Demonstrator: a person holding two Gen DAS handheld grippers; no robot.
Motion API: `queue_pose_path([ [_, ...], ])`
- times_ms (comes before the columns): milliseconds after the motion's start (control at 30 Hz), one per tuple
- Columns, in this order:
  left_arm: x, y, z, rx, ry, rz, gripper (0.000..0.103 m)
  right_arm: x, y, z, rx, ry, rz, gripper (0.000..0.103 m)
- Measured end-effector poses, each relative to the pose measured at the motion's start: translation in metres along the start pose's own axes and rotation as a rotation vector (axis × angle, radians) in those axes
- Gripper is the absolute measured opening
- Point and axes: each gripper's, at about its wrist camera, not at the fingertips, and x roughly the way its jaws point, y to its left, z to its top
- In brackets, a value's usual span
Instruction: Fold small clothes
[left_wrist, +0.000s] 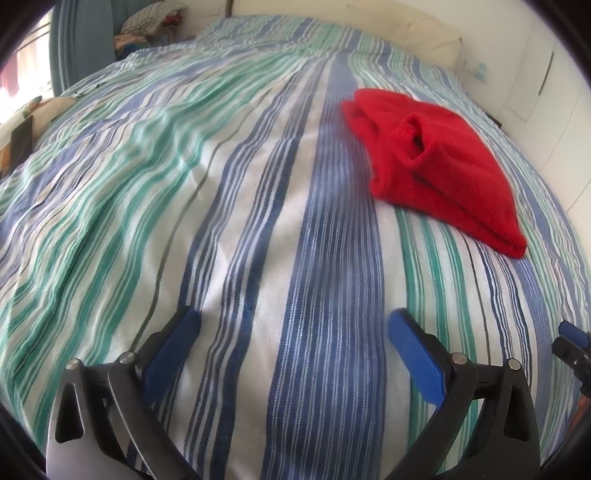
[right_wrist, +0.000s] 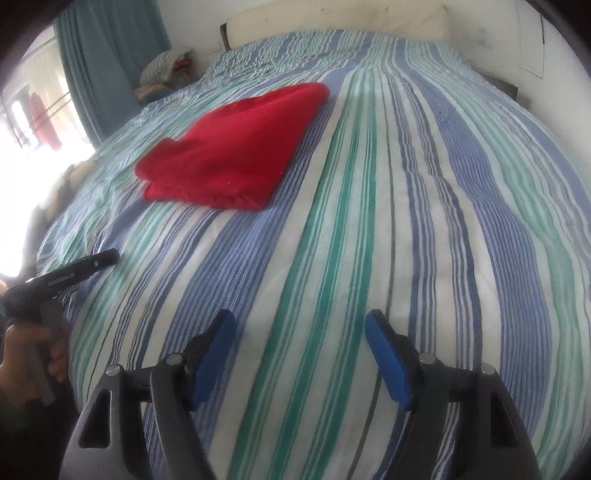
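A red garment (left_wrist: 432, 166) lies folded into a compact bundle on the striped bedspread (left_wrist: 221, 184). It shows ahead and to the right in the left wrist view and ahead to the left in the right wrist view (right_wrist: 236, 151). My left gripper (left_wrist: 293, 317) is open and empty, well short of the garment. My right gripper (right_wrist: 300, 317) is open and empty, also well short of it. The left gripper's black body (right_wrist: 62, 277) shows at the left edge of the right wrist view, held by a hand.
The bed's blue, green and white striped cover (right_wrist: 406, 221) fills both views. A pile of clothes (left_wrist: 151, 22) sits beyond the far left corner by a blue curtain (right_wrist: 110, 55). A cream headboard (right_wrist: 332, 18) and white wall lie behind.
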Motion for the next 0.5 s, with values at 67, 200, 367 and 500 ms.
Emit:
queue_pose_path([
  [67, -0.005, 0.0, 0.003, -0.013, 0.032, -0.029, 0.102, 0.0, 0.0, 0.0, -0.006, 0.002, -0.003, 0.073],
  [200, -0.024, 0.0, 0.032, -0.131, 0.008, -0.316, 0.102, 0.003, -0.003, 0.016, -0.01, 0.007, 0.025, 0.073],
  [367, 0.006, -0.029, 0.102, -0.09, 0.039, -0.435, 0.102, 0.017, -0.02, 0.073, 0.086, -0.026, 0.095, 0.08],
  [500, 0.05, -0.043, 0.144, -0.026, 0.073, -0.357, 0.102, 0.04, -0.03, 0.13, 0.182, -0.046, 0.193, 0.084],
])
